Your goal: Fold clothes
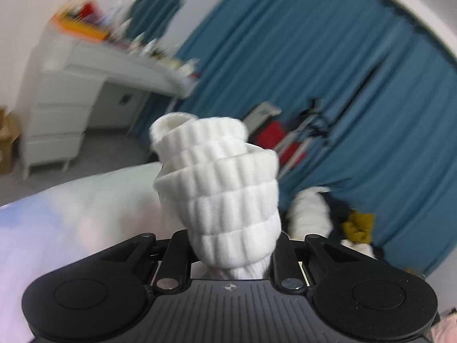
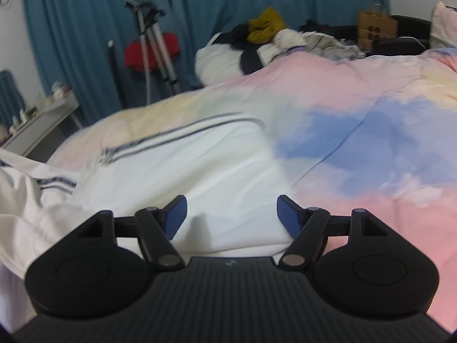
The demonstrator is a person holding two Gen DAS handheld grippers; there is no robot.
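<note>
My left gripper (image 1: 232, 254) is shut on a white ribbed cuff (image 1: 220, 183), bunched and raised above the bed; the cloth hides its fingertips. My right gripper (image 2: 232, 214) is open and empty, its blue pads (image 2: 175, 214) spread wide just above a white garment with dark stripes (image 2: 177, 160) that lies spread on the pastel bedcover (image 2: 357, 143). Part of the same white garment is bunched at the left edge of the right wrist view (image 2: 25, 197).
A pile of clothes with a mustard item (image 2: 265, 25) lies at the far side of the bed. Blue curtains (image 1: 328, 71), a tripod (image 2: 154, 43), a red bag (image 2: 151, 51), a white dresser (image 1: 65, 91) and a paper bag (image 2: 375, 28) stand around.
</note>
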